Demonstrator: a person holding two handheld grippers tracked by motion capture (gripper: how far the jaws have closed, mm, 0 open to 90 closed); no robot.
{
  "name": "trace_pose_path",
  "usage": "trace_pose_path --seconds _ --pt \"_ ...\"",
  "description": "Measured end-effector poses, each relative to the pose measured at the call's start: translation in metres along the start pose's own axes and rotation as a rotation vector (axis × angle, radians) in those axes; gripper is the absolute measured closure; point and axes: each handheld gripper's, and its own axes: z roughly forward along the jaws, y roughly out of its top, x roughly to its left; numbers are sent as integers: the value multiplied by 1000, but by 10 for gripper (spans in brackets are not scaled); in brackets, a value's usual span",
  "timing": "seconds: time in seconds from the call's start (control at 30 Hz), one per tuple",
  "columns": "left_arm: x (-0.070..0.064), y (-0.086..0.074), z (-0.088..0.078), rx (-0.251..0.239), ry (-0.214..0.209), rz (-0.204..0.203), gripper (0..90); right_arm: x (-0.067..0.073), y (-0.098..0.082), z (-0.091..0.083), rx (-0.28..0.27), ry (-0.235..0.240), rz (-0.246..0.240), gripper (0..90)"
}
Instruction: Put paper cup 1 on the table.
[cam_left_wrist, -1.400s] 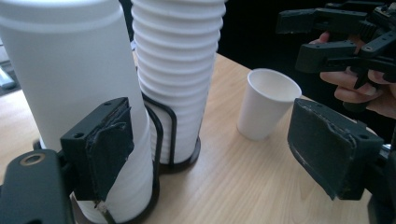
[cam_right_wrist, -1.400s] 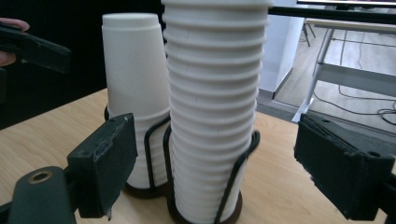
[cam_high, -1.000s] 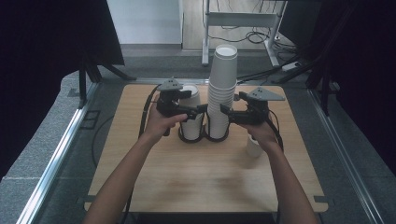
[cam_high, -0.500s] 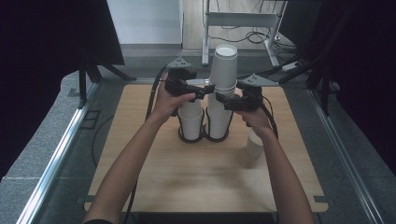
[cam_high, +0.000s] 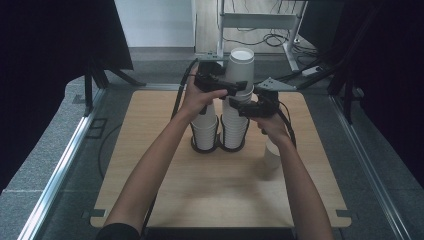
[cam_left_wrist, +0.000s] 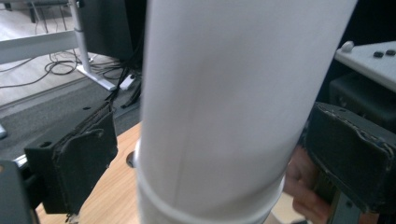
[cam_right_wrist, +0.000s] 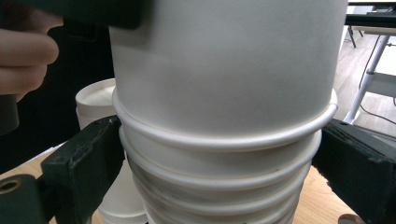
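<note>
Dim lab, black curtains either side, white desk frame and loose cables on the floor at 12 o'clock. Wooden table (cam_high: 165, 200) carries a black two-ring holder (cam_high: 218, 145) near centre.

Two cup stacks sit in the holder: short stack (cam_high: 205, 129) in the 9 o'clock ring, tall stack (cam_high: 236, 105) in the 3 o'clock ring, touching side by side. One loose cup (cam_high: 270, 159) lies on the table at about 4 o'clock from the holder, half hidden by the right forearm.

Left hand-held gripper (cam_high: 231, 89) is up at the top cup (cam_high: 240, 65) of the tall stack. Jaws have just been opening; in the left gripper view the cup wall (cam_left_wrist: 224, 107) stands between them with a visible gap at the left pad (cam_left_wrist: 84, 154), right pad just beside the wall (contact not clear there). I read it as wide, not clamped.

Right hand-held gripper (cam_high: 239, 107) comes in from 3 o'clock, lower on the same stack. Its jaws have also just been opening and now stand wide; the right gripper view shows the rolled rims (cam_right_wrist: 224, 140) between both pads (cam_right_wrist: 88, 158), apart from them or at most grazing.

Step, as I judge it: top cup looks freshly seated on the tall stack and both grippers are letting go. Next move calls for backing each one off level, away from the stack, without brushing a rim (tall stack, could tip), then going for the loose cup at 4 o'clock.
</note>
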Motion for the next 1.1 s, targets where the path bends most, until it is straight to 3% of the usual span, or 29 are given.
trace_pose_path --seconds 0.13,0.23,0.27,0.3,0.53,0.67,1.1 --pt "-4 0 12 24 15 17 19 0 0 0 0 2 0 39" --pt "-3 -1 17 20 34 6 40 0 0 0 2 3 0 39" --pt "-2 -2 17 12 55 6 88 0 0 0 4 1 -4 40" --pt "-2 -2 18 8 50 -6 105 1 0 0 9 -5 -3 40" --pt "-4 -2 16 -4 61 8 125 0 -1 1 15 -6 -14 40" --pt "-6 1 9 -79 62 -8 132 1 -1 3 28 -17 -27 44" --pt "-7 25 -7 -156 58 5 133 2 -1 2 31 -17 -31 45"
